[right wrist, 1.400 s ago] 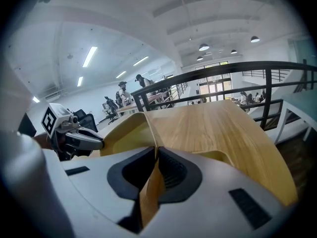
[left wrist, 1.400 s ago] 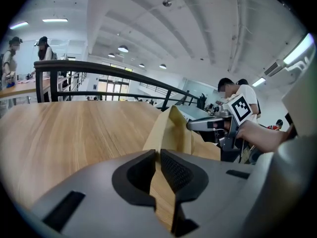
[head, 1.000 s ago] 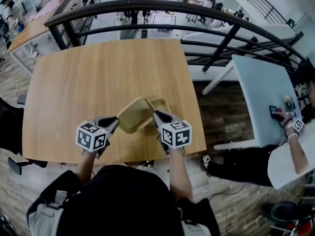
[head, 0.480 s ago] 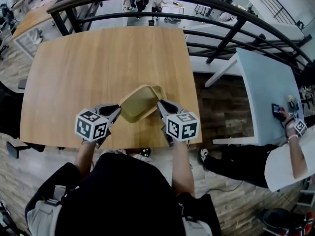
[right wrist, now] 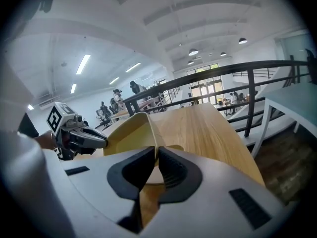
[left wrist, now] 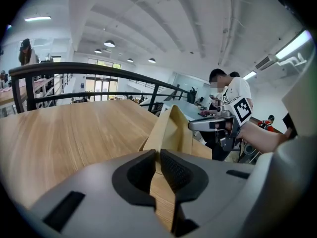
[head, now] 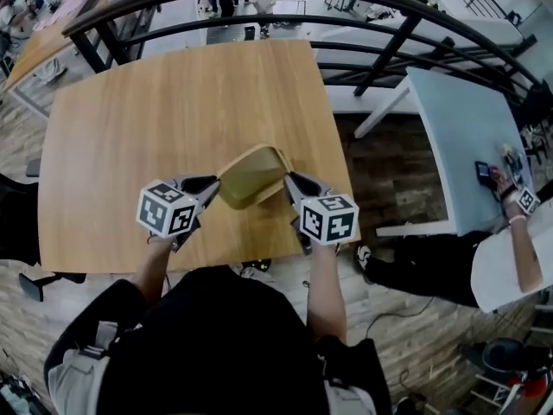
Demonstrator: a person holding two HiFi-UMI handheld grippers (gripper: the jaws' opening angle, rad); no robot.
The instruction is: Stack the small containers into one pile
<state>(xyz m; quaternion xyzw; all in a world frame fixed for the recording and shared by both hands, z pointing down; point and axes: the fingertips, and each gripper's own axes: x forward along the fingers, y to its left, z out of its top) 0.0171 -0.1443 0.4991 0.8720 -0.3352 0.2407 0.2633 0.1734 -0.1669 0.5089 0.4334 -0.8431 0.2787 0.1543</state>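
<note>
Small yellow containers point(head: 251, 178), two as far as I can tell, one tucked behind the other, sit tilted above the near right part of the wooden table point(head: 155, 111). The left gripper point(head: 210, 187) and right gripper point(head: 292, 181) each have jaws almost closed, pinching opposite rims. This is probably to steady the pair from both sides as one pile.

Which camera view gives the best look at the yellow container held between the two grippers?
The head view: the yellow container shows whole, tilted over the table, with the left gripper and right gripper pinching opposite rims. The left gripper view shows it edge-on; the right gripper view shows its hollow inside.
</note>
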